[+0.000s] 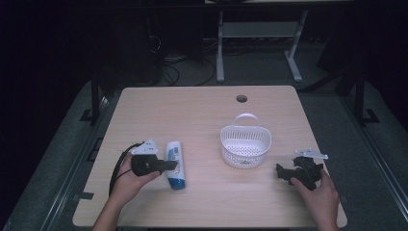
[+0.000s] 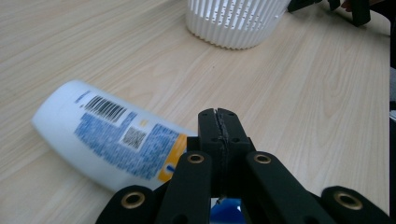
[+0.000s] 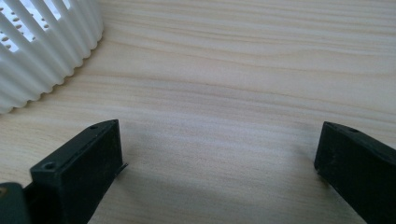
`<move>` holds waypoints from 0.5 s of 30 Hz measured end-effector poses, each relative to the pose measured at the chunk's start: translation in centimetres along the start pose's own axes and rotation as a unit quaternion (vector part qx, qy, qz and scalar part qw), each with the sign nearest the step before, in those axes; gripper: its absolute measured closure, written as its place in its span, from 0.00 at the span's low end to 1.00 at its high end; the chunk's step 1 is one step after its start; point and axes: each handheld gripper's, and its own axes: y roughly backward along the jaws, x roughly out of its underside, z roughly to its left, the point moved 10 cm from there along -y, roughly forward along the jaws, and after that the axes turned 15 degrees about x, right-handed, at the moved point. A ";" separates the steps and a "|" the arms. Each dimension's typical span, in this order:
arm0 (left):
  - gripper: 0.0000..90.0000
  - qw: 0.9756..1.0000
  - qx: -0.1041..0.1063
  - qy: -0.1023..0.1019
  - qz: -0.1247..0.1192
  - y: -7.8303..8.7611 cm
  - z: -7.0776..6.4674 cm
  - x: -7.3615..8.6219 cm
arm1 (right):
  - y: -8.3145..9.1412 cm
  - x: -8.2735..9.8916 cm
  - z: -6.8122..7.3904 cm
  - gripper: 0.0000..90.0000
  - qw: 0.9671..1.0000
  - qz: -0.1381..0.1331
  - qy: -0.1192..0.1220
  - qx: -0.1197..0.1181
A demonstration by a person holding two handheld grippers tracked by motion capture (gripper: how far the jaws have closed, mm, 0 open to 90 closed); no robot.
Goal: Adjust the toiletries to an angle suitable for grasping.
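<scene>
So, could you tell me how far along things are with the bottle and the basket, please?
Nothing looks done yet: the white basket holds nothing that can be seen, and the bottle lies on its side on the table. In hand: the left tool, jaws shut with nothing between them, sits over the bottle. The right tool rests open beside the basket. Probably left: gripping the bottle and moving it to the basket.

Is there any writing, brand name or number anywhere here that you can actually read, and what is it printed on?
No text can be read as words.
White bottle lying on the table: a barcode, a small square code and blocks of blue print on its back label, all too blurred and small to read.
Same bottle in the high view: blue label marks, too small to read.
White basket: no writing visible.
</scene>
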 end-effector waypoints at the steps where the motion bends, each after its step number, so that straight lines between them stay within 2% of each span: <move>1: 1.00 1.000 0.000 0.000 0.000 0.0 0.0 0.0 | 0.0 0.0 0.0 0.00 1.000 0.000 0.000 0.000; 6: 1.00 1.000 0.011 -0.003 -0.002 -1.3 -0.4 -0.6 | 0.0 0.0 0.0 0.00 1.000 0.000 0.000 0.000; 9: 1.00 1.000 0.016 -0.008 0.005 -2.2 -0.6 -0.7 | 0.0 0.0 0.0 0.00 1.000 0.000 0.000 0.000; 15: 1.00 1.000 0.016 -0.010 0.016 -3.2 -0.6 -0.5 | 0.0 0.0 0.0 0.00 1.000 0.000 0.000 -0.001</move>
